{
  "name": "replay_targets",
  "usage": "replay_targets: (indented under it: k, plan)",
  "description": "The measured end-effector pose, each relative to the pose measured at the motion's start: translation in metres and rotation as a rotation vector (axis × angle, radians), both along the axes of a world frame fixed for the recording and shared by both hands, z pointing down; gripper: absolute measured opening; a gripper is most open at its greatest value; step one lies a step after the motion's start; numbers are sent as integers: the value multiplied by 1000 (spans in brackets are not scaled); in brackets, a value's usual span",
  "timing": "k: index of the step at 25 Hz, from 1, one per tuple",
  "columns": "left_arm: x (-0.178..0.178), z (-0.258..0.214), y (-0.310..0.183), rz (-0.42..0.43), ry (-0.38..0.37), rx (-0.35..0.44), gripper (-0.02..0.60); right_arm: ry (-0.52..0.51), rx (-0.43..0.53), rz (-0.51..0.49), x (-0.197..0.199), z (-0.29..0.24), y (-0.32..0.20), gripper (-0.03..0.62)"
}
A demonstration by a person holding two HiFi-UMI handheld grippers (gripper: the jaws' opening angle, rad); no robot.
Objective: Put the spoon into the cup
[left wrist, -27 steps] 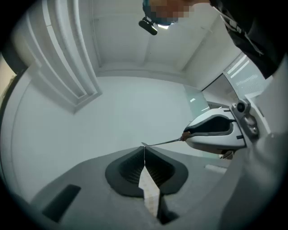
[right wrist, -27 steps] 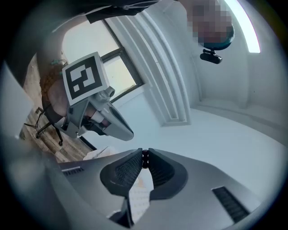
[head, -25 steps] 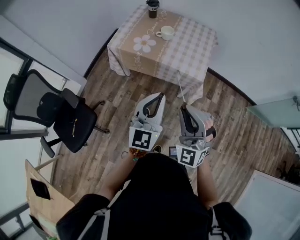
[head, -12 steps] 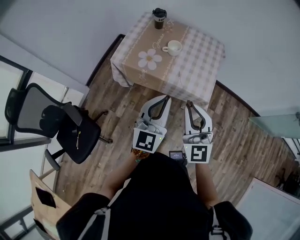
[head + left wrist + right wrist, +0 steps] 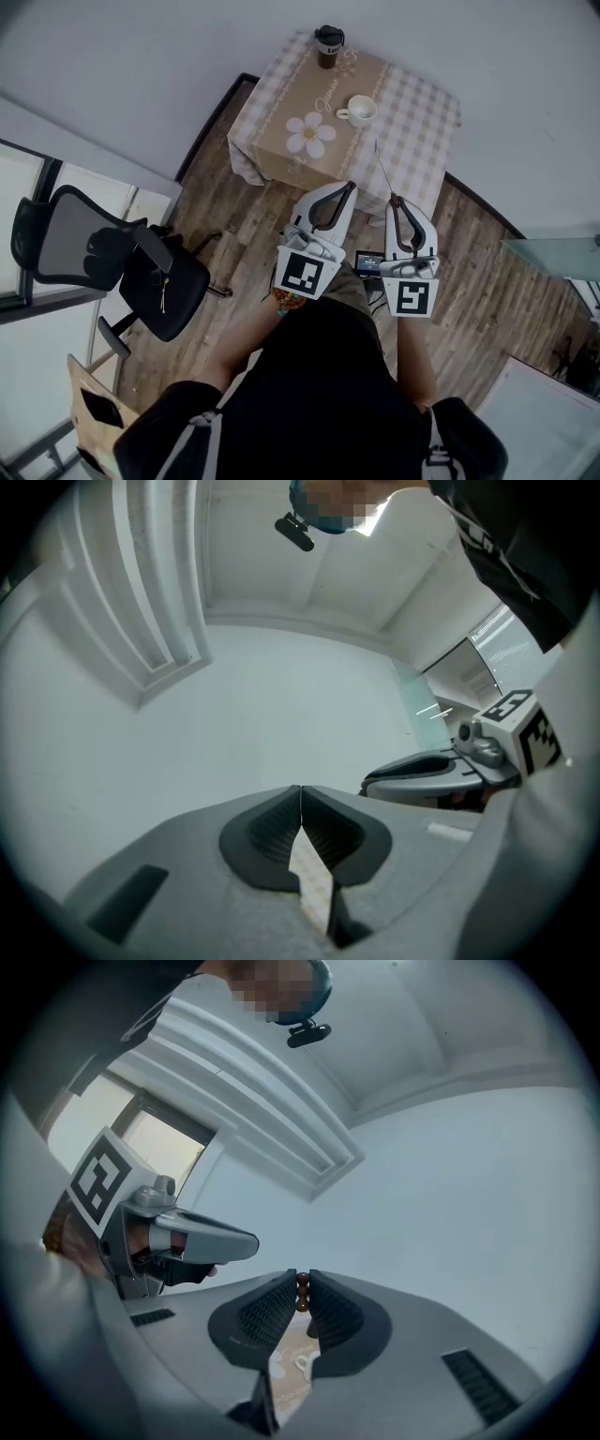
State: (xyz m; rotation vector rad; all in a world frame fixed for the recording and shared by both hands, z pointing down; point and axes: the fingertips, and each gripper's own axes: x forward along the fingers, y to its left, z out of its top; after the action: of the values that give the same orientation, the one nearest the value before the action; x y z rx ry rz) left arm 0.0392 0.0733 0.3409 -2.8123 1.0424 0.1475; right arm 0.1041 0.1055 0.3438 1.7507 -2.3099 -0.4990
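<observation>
A thin spoon is clamped by its handle end in the right gripper. The right gripper view shows that gripper's jaws pressed onto a brown, beaded handle tip. From the jaws, the spoon's long axis runs straight ahead of the person, toward a small table covered in a checked cloth. In the head view, its far end appears over the near part of the cloth. How high it sits above the cloth cannot be told.

The white cup stands upright on the table beside a printed daisy. It lies ahead of the spoon's far end and a little to the left, near it but apart. A dark lidded tumbler stands farther back, at the table's far edge.

The left gripper is just beside the right one at about the same reach. Its jaws are closed together with nothing between them. The spoon's far end sits closer to the cup than either gripper does.

The coming move likely calls for carrying the spoon forward and slightly left, then tipping it down into the cup's mouth. A black office chair stands well off to the left.
</observation>
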Motion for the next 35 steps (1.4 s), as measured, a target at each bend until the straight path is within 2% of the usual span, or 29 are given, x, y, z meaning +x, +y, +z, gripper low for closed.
replay_targets:
  k: [11, 24, 31, 35]
  plan:
    - [-11, 10, -34, -24, -6, -3, 17, -2, -16, 28, 17, 8, -42, 40]
    - [-12, 17, -108, -73, 1, -32, 17, 19, 6, 22, 41, 12, -117, 40]
    - [-2, 21, -136, -72, 3, -42, 17, 104, 15, 16, 46, 15, -151, 40]
    - [5, 26, -147, -70, 3, -55, 17, 162, -14, 5, 47, 24, -165, 40]
